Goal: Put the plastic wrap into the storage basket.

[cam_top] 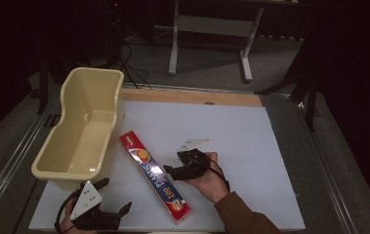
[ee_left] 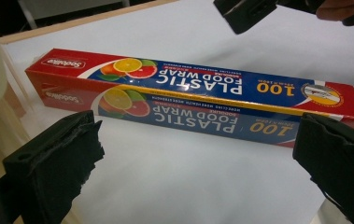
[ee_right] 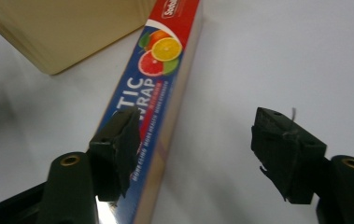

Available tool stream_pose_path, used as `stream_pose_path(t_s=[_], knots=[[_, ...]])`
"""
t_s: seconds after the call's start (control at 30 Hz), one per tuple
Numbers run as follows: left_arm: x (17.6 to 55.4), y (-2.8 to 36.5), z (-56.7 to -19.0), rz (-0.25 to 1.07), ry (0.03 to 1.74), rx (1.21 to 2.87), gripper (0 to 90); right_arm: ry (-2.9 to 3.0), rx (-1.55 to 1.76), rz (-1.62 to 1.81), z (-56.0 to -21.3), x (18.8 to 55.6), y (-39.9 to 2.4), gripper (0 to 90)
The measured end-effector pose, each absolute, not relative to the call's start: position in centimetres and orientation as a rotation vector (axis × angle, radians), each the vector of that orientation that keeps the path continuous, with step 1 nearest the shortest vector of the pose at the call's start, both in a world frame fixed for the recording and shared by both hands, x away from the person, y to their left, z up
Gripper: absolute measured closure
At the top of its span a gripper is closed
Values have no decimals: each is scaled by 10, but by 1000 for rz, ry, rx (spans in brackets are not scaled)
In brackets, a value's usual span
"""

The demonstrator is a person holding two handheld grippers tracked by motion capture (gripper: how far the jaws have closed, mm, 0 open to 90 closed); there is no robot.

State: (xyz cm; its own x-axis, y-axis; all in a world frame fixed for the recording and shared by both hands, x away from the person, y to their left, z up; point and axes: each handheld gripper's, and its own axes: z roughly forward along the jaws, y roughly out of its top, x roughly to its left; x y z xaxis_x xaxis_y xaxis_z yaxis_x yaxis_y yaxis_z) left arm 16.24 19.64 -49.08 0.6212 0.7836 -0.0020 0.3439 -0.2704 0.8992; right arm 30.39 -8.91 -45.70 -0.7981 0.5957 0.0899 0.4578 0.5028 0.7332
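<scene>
1. Wrap box (cam_top: 155, 176) lies flat on the white board (cam_top: 251, 146), slanting from beside the tub (cam_top: 82, 131) down toward the near edge; long face up, so both long sides are open to a pinch.
2. Tub stands at the left edge of the board, open side up, just beside the box's far end; likely where the box goes, hence kept clear inside.
3. Right gripper (cam_top: 173, 171) hangs over the box's middle, jaws released, one jaw above the box top and the other out over bare board; looks set to straddle the box across its narrow width.
4. Left gripper (cam_top: 114, 200) waits at the near left corner, jaws spread wide, grasping nothing, aimed at the box's long side from close by.
5. Nothing lifted yet: box resting fully on the board, untouched by either gripper as far as can be told.
</scene>
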Motion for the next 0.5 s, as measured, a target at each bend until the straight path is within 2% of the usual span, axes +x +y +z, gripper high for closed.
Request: stream_pose_path(t_s=[0.33,0.5], knots=[[162,197,-491,565,905,1857,6,2625,911,1132,-461,309,-59,305],[161,198,-490,567,904,1857,6,2684,892,1092,-464,312,-41,331]])
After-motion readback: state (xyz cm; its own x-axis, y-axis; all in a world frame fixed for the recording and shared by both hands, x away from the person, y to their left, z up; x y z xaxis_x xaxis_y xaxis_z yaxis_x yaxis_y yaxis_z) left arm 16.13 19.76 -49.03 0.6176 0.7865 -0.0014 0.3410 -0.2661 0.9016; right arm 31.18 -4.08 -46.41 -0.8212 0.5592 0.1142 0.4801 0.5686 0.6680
